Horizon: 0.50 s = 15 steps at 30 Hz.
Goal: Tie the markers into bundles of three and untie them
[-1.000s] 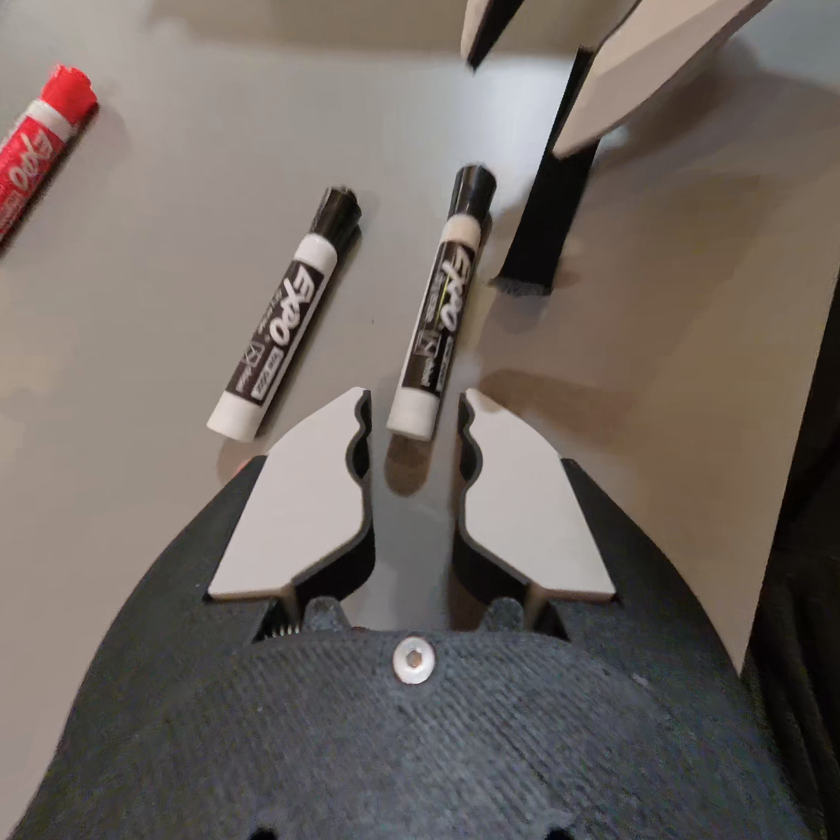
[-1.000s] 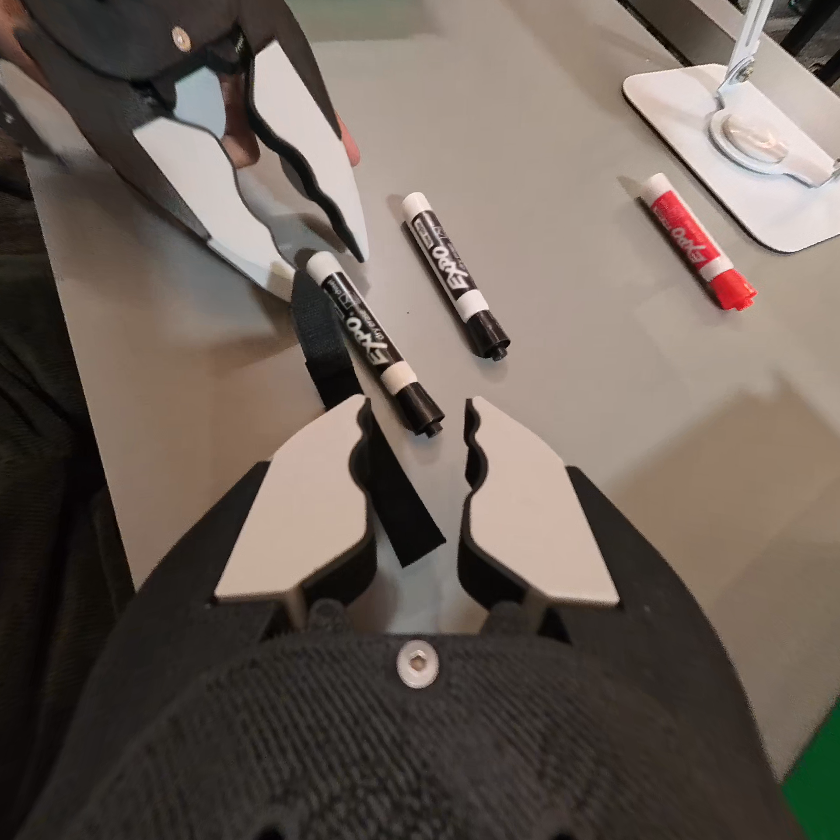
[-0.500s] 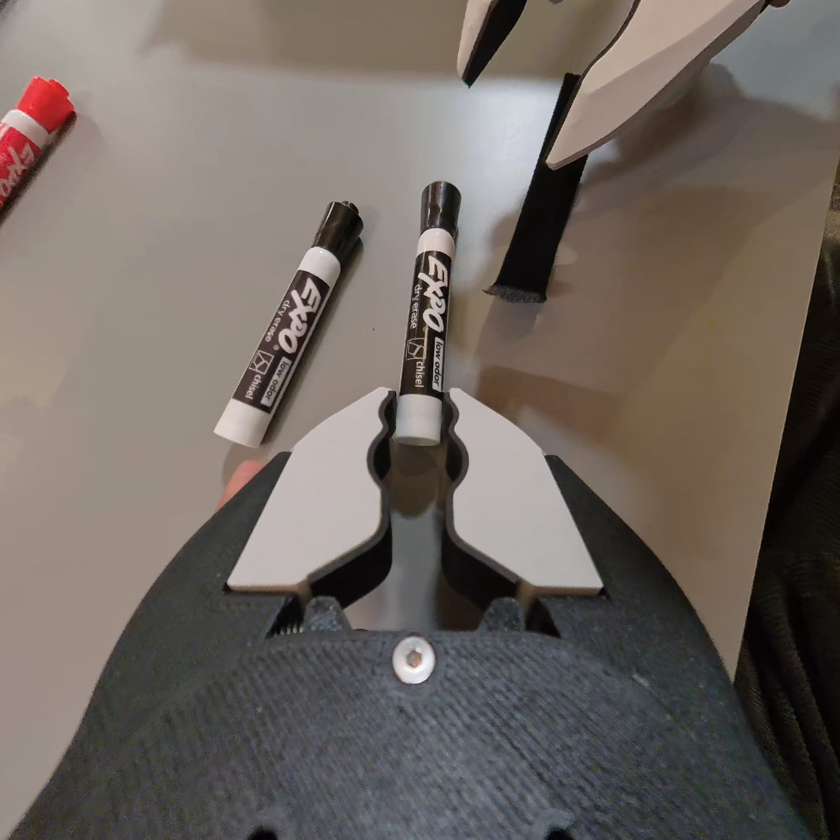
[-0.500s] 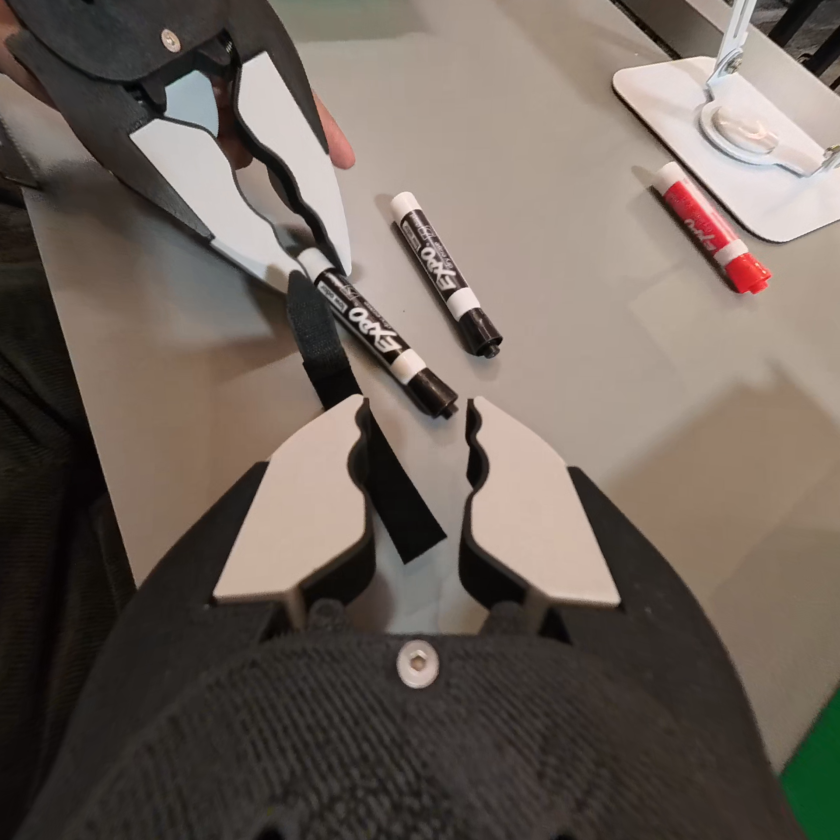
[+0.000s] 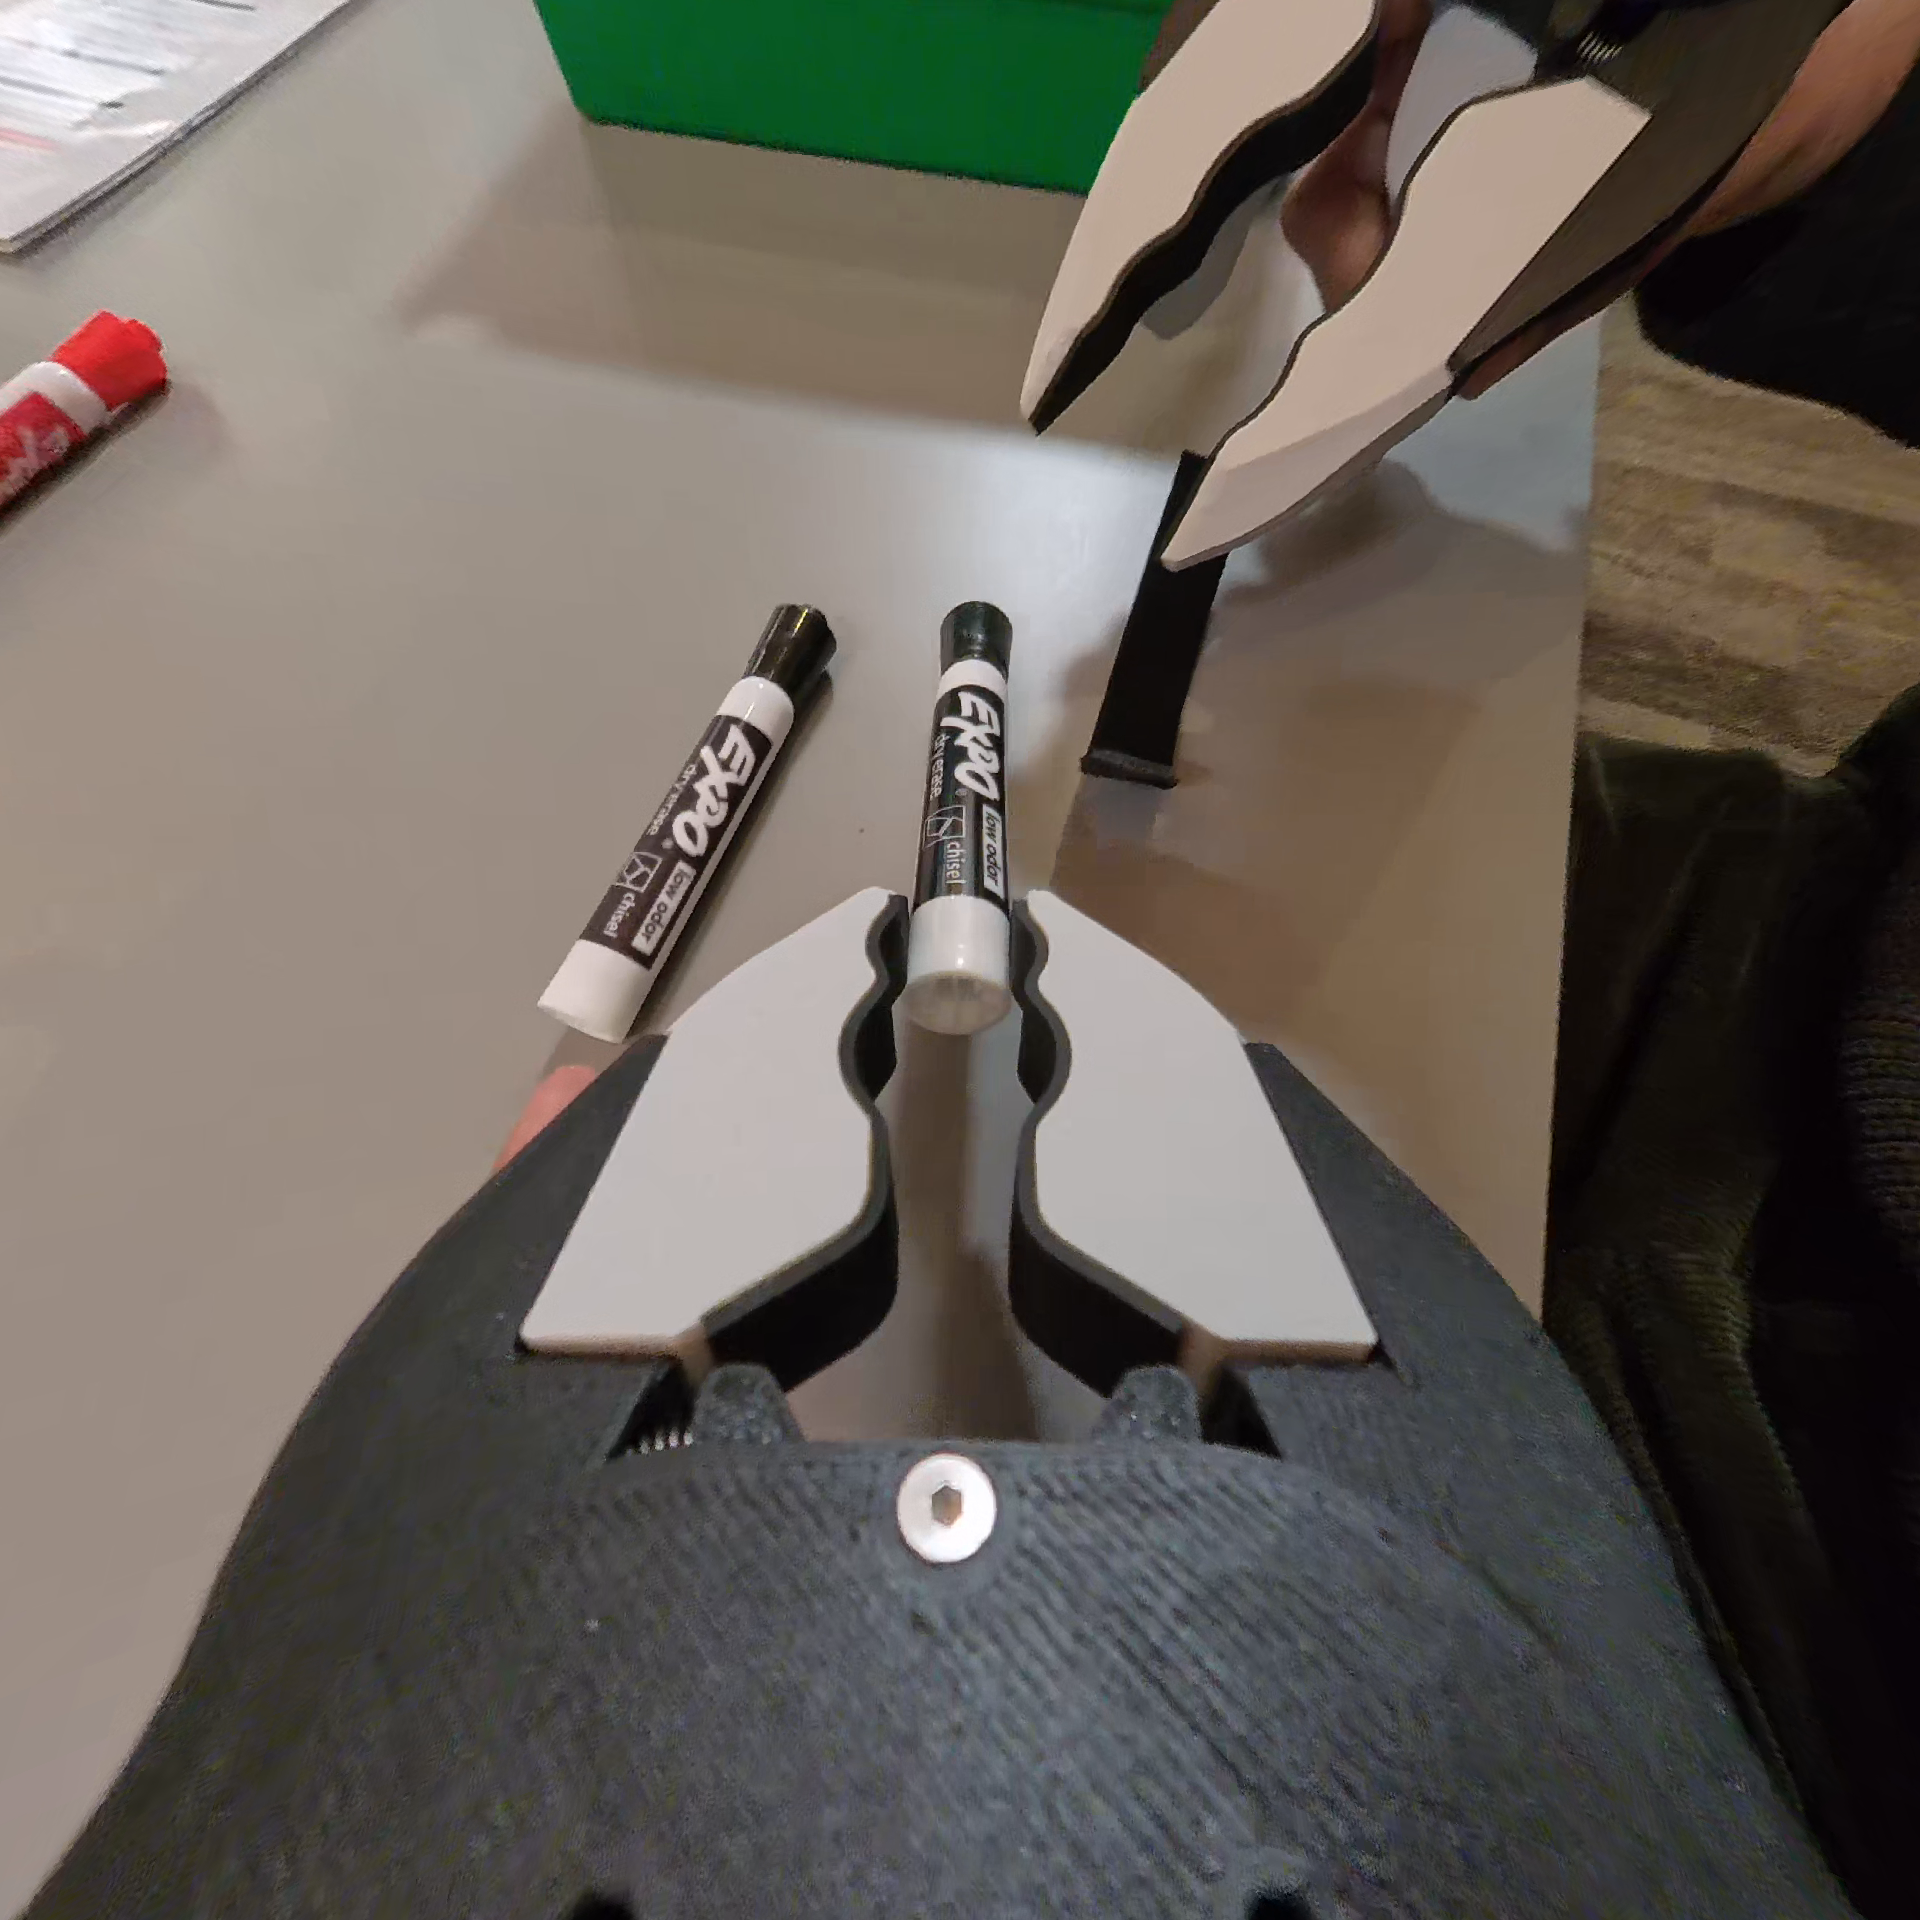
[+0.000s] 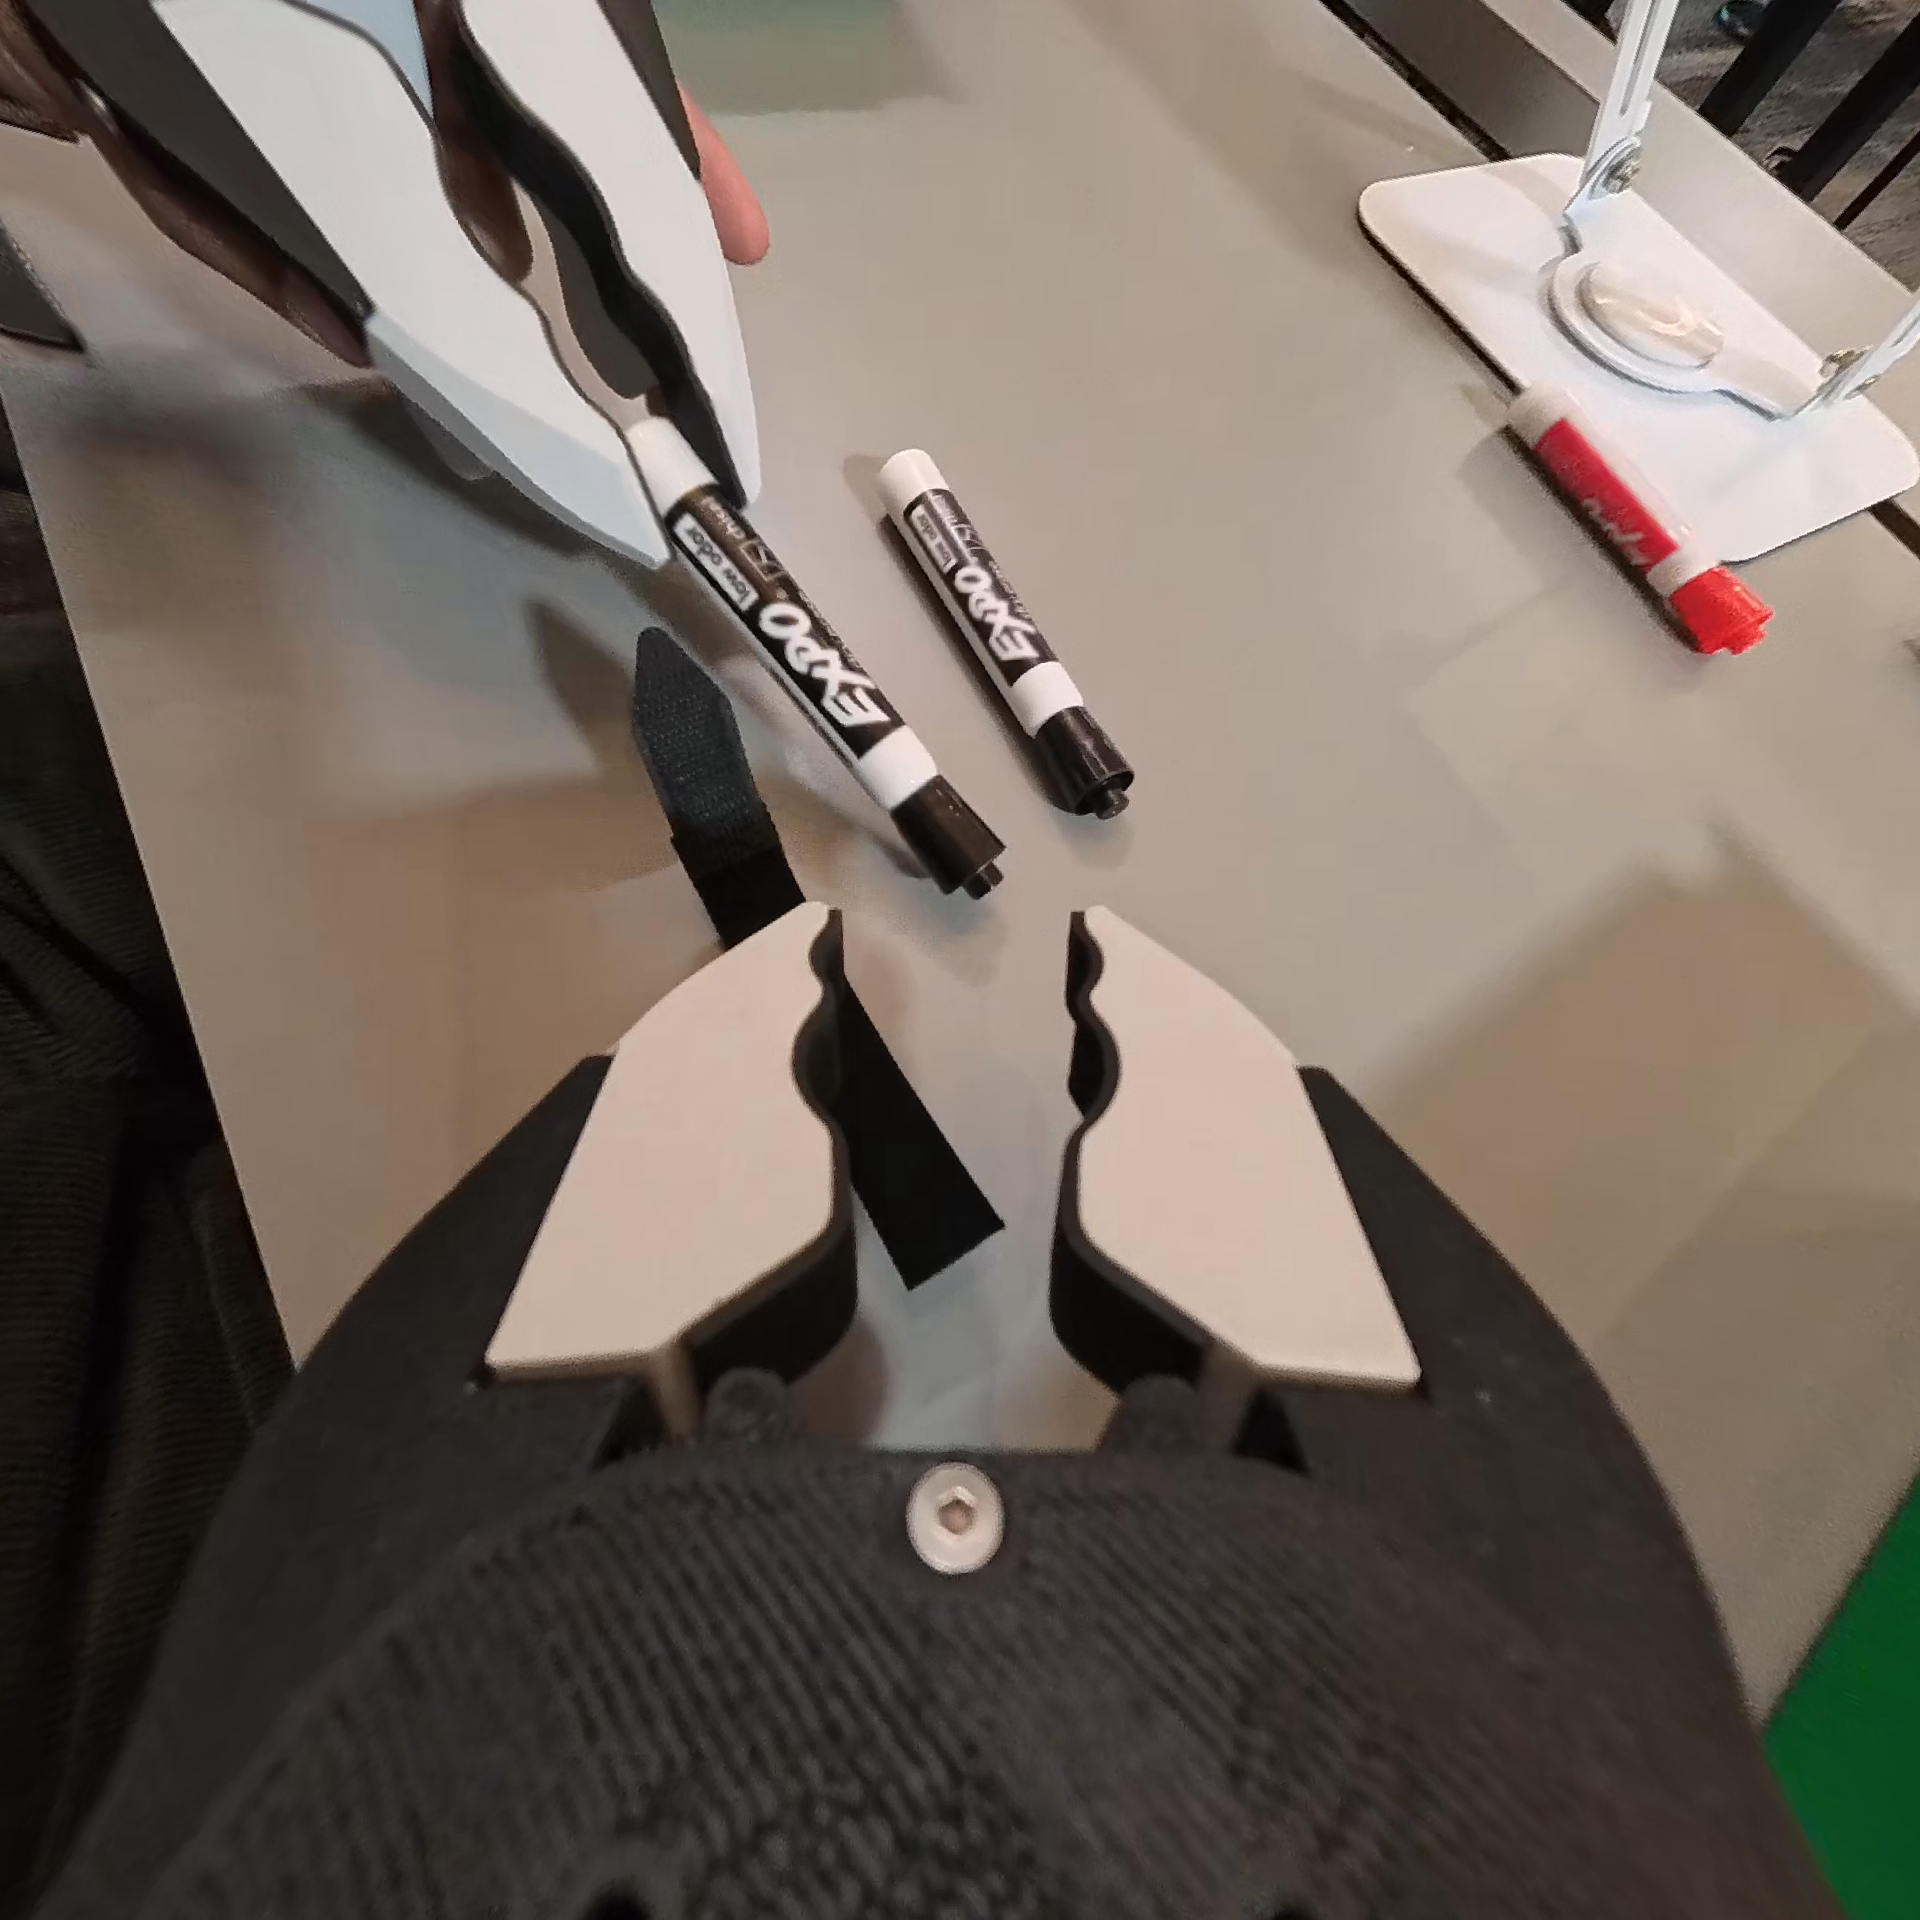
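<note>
Flat black fabric strap [image 6: 694, 764] is running under the right gripper's grey left finger [image 6: 675, 1132] — its middle is being covered. In the left wrist view the red-capped red marker [image 5: 62, 400] is getting cut off by the left edge, only the cap end showing. White-ended black marker [image 6: 800, 665] is having its white butt end hidden between the left gripper's [image 6: 698, 509] fingers. White paper sheet [image 5: 114, 94] — printing too blurred to tell, edges cropped.

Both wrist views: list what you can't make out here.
- Strap: its middle is hidden under the right gripper finger in both views.
- Red marker: cut off by the left view's edge.
- Held marker: white end hidden inside the left gripper, right view.
</note>
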### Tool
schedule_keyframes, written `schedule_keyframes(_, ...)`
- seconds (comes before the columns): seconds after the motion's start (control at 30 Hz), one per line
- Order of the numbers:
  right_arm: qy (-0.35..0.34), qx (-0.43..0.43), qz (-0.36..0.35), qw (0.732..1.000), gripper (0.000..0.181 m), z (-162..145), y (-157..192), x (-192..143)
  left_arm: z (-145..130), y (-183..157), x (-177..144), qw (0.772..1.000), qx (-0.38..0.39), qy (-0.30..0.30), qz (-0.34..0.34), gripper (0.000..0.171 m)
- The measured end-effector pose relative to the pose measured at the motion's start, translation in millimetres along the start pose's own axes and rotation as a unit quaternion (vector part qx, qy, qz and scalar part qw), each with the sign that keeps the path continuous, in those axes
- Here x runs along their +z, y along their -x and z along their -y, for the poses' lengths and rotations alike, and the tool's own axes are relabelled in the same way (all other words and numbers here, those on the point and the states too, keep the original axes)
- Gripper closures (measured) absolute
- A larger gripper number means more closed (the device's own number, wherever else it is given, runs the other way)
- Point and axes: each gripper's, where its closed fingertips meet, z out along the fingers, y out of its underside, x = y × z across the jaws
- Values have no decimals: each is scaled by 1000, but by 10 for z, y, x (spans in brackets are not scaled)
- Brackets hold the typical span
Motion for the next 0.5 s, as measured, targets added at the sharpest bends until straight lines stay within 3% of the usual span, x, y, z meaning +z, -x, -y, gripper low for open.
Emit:
schedule_keyframes(0.33,-49,-44,16,998,140,214,153,-64,199,-197,-90,998,53,-40,-23,152)
schedule_keyframes(0.5,-23,-90,19,996,135,176,263,-13,317,-400,-99,994,82,-50,-49,152)
